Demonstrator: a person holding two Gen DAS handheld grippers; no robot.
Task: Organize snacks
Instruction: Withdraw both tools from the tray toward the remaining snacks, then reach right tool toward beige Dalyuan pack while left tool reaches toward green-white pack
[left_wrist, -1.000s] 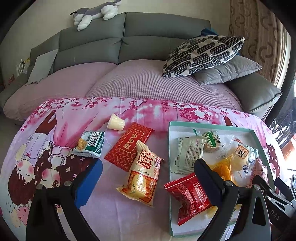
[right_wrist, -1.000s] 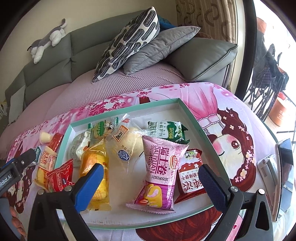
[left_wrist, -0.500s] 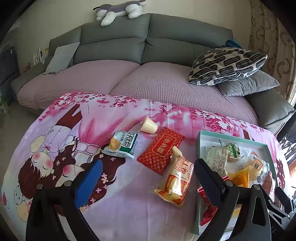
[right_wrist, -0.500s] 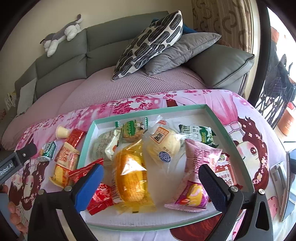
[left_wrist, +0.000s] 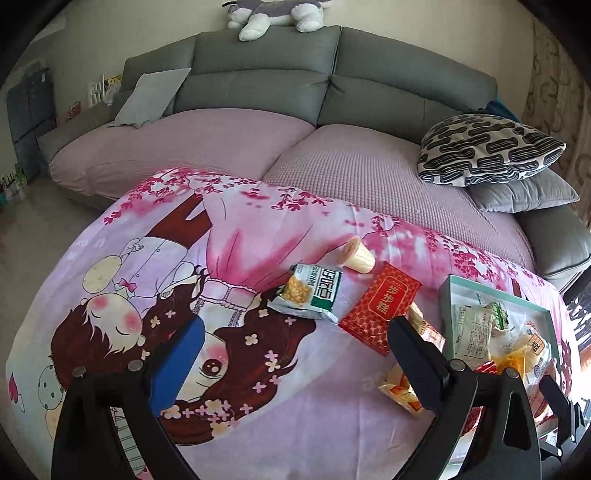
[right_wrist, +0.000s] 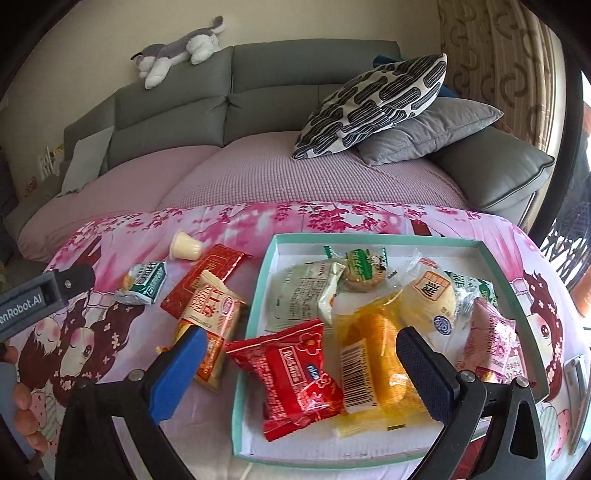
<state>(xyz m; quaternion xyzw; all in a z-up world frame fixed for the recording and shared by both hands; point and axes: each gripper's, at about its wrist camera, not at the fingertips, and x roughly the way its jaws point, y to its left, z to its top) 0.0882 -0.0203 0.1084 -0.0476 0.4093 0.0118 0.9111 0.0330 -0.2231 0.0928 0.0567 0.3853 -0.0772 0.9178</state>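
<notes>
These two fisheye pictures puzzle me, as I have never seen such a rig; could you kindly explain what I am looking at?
There is no robot here: a person holds a two-finger gripper in each hand, and a camera on each looks forward along its fingers. One picture comes from the left gripper, the other from the right gripper. Both are open and hold nothing.

Below them is a pink cartoon-print cloth, with a grey sofa behind. On the cloth sits a teal-rimmed tray filled with wrapped snacks, among them a red packet and an orange one. Outside the tray lie a small jelly cup, a green-and-white packet, a flat red packet and a cream-and-orange packet.
</notes>
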